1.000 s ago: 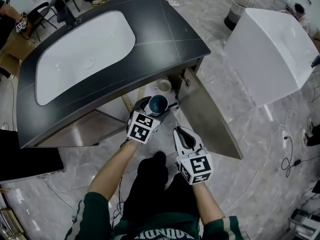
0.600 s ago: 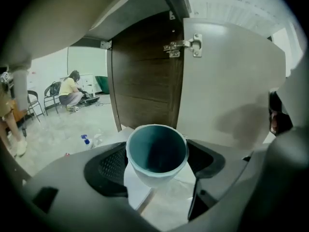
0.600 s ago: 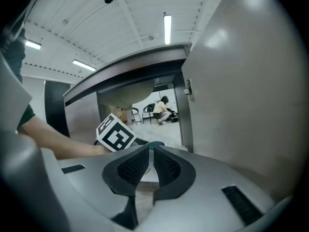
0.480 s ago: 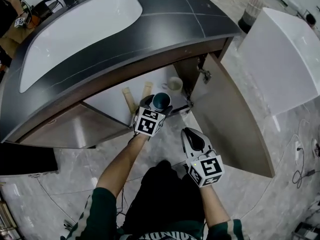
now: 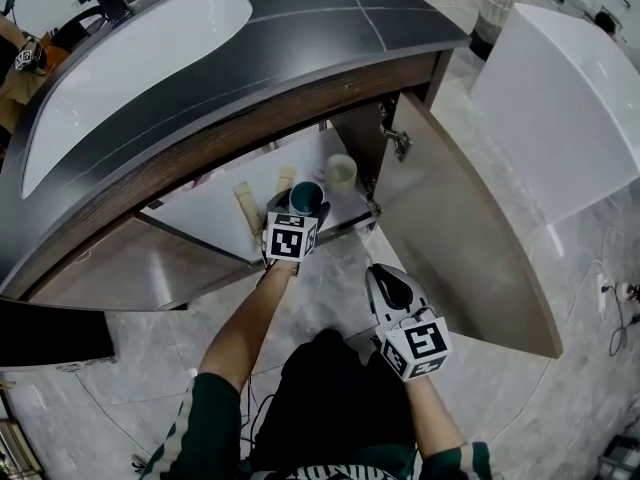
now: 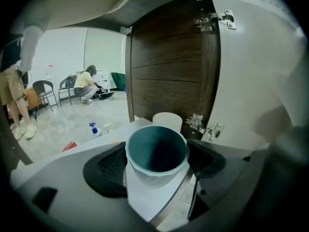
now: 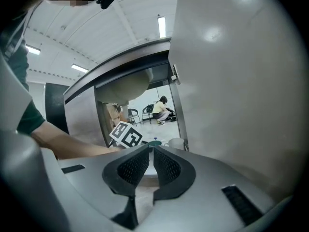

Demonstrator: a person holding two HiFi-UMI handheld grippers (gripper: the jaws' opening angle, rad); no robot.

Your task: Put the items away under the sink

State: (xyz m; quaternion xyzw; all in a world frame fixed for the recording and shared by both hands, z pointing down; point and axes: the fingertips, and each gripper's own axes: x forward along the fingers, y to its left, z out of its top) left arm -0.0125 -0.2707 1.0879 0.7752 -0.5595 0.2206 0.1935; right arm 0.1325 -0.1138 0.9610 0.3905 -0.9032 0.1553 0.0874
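The left tongs [image 6: 155, 165] grasp the teal cup [image 6: 157, 149] by its sides, mouth up, probably so it can stand on the cabinet floor [image 5: 200, 213] under the sink. A white cup [image 5: 341, 171] is at its 1 o'clock. The right tongs [image 7: 150, 166], at 5 o'clock, are clenched and empty, apparently kept aside.

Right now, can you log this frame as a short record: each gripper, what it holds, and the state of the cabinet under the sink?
left gripper: shut on the teal cup, cup upright, at the cabinet's front
right gripper: shut, nothing held, outside the cabinet
cabinet: open, right door swung out
already inside: white cup, near the right side
task stage: teal cup not yet set down
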